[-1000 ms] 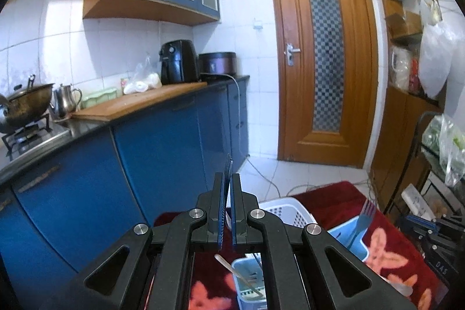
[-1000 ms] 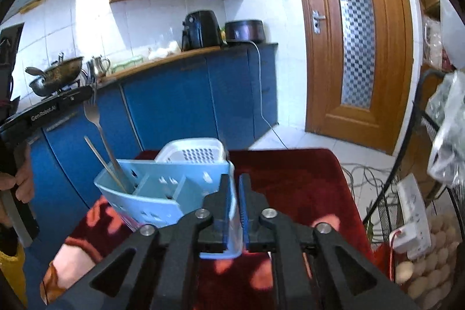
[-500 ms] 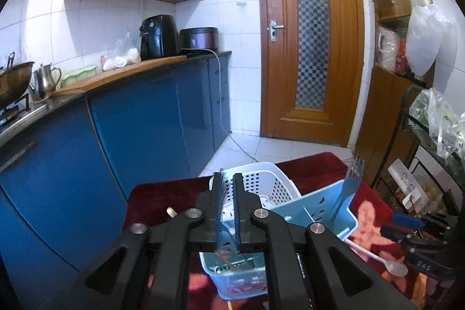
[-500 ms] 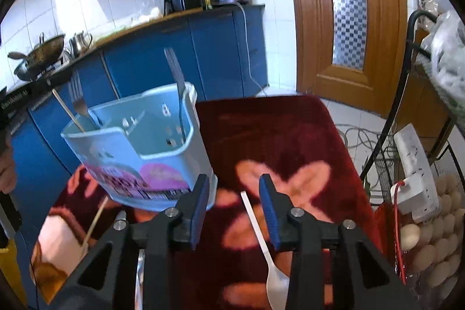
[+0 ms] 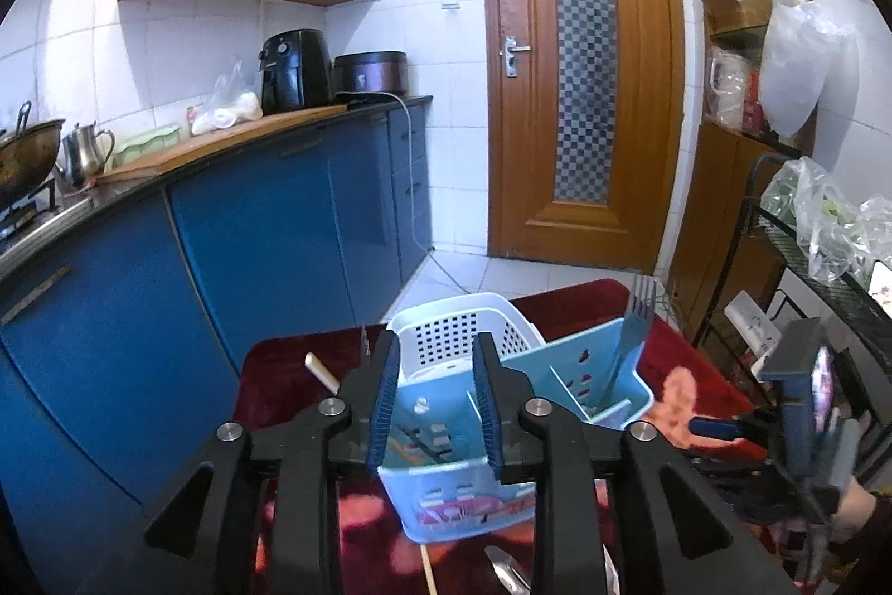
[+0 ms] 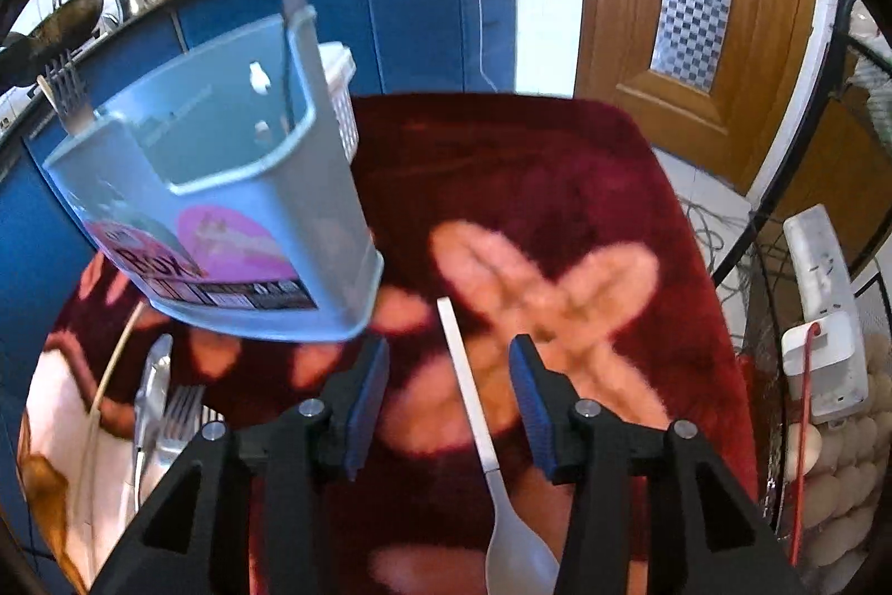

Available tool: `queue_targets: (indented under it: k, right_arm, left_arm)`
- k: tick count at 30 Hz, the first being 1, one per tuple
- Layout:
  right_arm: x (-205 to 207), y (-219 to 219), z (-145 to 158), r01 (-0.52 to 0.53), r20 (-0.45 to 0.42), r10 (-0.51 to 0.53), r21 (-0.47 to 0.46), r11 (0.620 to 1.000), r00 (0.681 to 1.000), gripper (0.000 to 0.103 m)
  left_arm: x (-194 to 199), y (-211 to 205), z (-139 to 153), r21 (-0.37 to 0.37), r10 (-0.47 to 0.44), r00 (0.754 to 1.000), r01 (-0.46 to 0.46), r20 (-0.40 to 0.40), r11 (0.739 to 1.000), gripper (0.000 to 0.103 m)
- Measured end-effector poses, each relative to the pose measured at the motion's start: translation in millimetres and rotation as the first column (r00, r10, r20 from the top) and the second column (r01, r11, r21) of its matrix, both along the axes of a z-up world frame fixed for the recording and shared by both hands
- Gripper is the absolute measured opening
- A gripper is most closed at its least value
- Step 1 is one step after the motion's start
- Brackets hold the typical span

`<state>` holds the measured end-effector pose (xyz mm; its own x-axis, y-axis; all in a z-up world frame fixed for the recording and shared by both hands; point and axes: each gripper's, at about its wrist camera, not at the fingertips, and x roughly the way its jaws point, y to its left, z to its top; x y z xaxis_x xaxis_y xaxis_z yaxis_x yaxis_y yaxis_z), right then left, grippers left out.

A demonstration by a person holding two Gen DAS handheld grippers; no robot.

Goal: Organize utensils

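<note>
Through my left view, my left jaws (image 5: 435, 394) have just been opening and now stand apart over the blue caddy (image 5: 463, 494), nothing pinched; a second ago they were together and the caddy sat lower. Through my right view, my right jaws (image 6: 449, 405) have just been opening too, apart and empty, straddling the white spoon (image 6: 485, 450) on the red cloth (image 6: 502, 160); the caddy, once between them, now sits up-left.
</note>
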<state>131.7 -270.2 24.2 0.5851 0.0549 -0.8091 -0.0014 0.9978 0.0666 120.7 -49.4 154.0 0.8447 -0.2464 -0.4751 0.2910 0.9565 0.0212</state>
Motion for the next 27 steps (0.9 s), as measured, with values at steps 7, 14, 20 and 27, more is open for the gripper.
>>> queue_targets:
  k: [7, 14, 20, 27]
  right_arm:
    - [5.9, -2.6, -13.1, -0.032, -0.066, 0.031, -0.007, 0.999, 0.997, 0.048]
    - [9.2, -1.2, -23.8, -0.062, -0.103, 0.059, -0.027, 0.998, 0.993, 0.052]
    - [5.6, 0.8, -21.4, -0.056, -0.107, 0.054, -0.016, 0.998, 0.993, 0.031]
    - [3.4, -25.7, -16.3, 0.044, -0.119, -0.03, 0.116, 0.992, 0.992, 0.008]
  left_arm:
    - [-19.5, 9.9, -11.8, -0.011, 0.033, 0.999, -0.033, -0.012, 0.999, 0.038]
    - [-35.6, 24.1, -32.3, -0.028, 0.085, 0.995, -0.087, -0.053, 0.996, 0.04]
    - [-38.9, 32.1, -55.9, -0.018, 0.136, 0.983, -0.139, -0.123, 0.99, 0.041]
    - [-38.8, 40.2, -73.8, -0.034, 0.164, 0.969, -0.173, -0.185, 0.984, 0.041]
